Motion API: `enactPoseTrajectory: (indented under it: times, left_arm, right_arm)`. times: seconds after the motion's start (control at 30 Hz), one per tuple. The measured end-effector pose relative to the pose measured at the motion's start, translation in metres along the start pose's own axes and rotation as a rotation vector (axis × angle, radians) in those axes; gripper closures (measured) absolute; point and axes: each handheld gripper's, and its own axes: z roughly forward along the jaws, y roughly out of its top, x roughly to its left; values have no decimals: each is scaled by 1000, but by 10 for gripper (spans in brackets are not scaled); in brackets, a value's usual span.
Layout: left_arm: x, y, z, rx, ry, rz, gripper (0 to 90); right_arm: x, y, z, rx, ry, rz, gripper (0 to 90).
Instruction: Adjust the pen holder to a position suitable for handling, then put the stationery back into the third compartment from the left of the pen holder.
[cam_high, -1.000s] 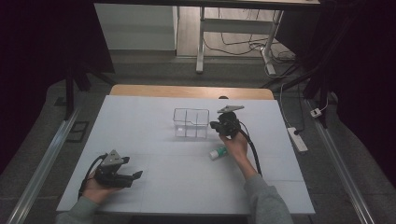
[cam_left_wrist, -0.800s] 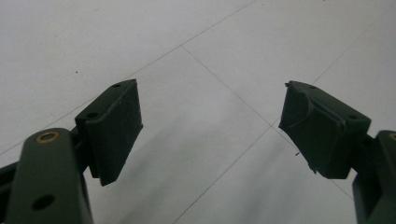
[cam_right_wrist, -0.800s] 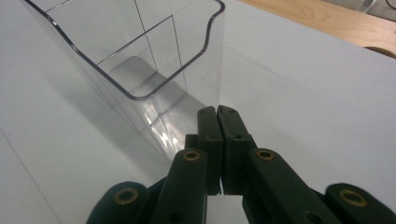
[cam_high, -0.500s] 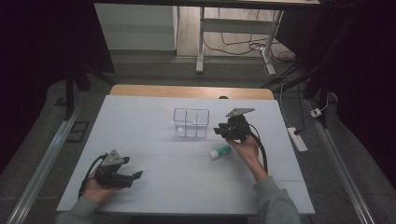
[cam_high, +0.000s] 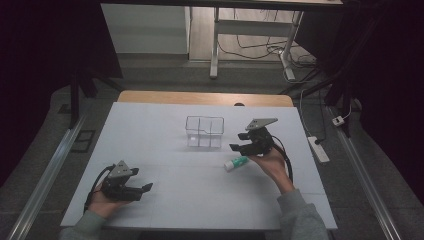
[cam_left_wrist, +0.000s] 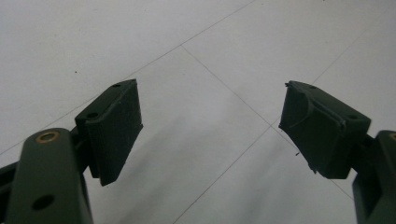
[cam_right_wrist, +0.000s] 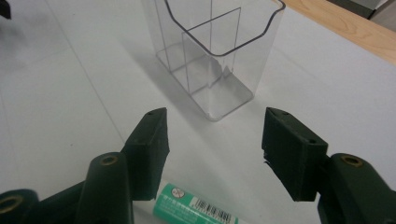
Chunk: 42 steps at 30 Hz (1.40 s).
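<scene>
Since the earlier frames, the right gripper (cam_high: 239, 148) has lifted off the table and moved toward the right edge, and its jaws have just been opening; we see nothing between them now. The green and white tube (cam_high: 235, 163), which lay under that gripper before, lies free on the white table (cam_high: 165, 130), just beside and below the jaws. The left gripper (cam_high: 145, 189) has stayed in place near the front left corner.

In the high view the tube lies flat, and its long axis runs from lower left to upper right. The white end points to the lower left, the green end toward the person's right hand (cam_high: 270, 162). In the right gripper view the tube (cam_right_wrist: 194, 207) lies below the 2 spread jaws, with a barcode label on its side.

The clear plastic organizer (cam_high: 204, 132) stands upright near the middle of the table, just beside the right gripper, on its left in the high view. Thin walls divide it into compartments; we cannot count them surely. In the right gripper view the organizer (cam_right_wrist: 219, 51) looks empty, and the open top faces up.

Around the tube the table is bare, with wide room toward the front and the left. The wooden strip (cam_high: 205, 97) runs along the far edge, well apart from the tube.

The jaws of the left gripper (cam_left_wrist: 210, 126) are spread wide over the bare table surface and pinch nothing.
</scene>
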Motion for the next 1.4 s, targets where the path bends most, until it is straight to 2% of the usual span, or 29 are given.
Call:
enactPoseTrajectory:
  times: [0.2,0.3,0.4,0.53,0.73,0.83,1.07,1.4]
  left_arm:
    - [1,1,0,-8,-5,0,204]
    - [0,1,-1,-15,-9,4,204]
    - [-1,2,-1,-15,-8,7,204]
    - [-2,1,-2,-11,-6,9,202]
    - [-3,1,-2,-12,-3,7,203]
    - [-3,1,-1,-8,-4,10,202]
    - [-2,1,-1,-8,-4,9,203]
    - [-3,1,-1,-6,-3,12,203]
  right_arm:
    - [-4,-1,-7,24,18,-31,359]
    - [-6,-3,-7,43,33,-33,351]
    - [-4,-3,-6,70,47,-56,347]
    - [0,-1,-6,96,84,-116,341]
    - [7,2,-3,140,126,-177,339]
    - [12,2,-1,181,129,-220,339]
    - [17,4,-2,176,149,-284,344]
    - [22,1,3,248,169,-358,330]
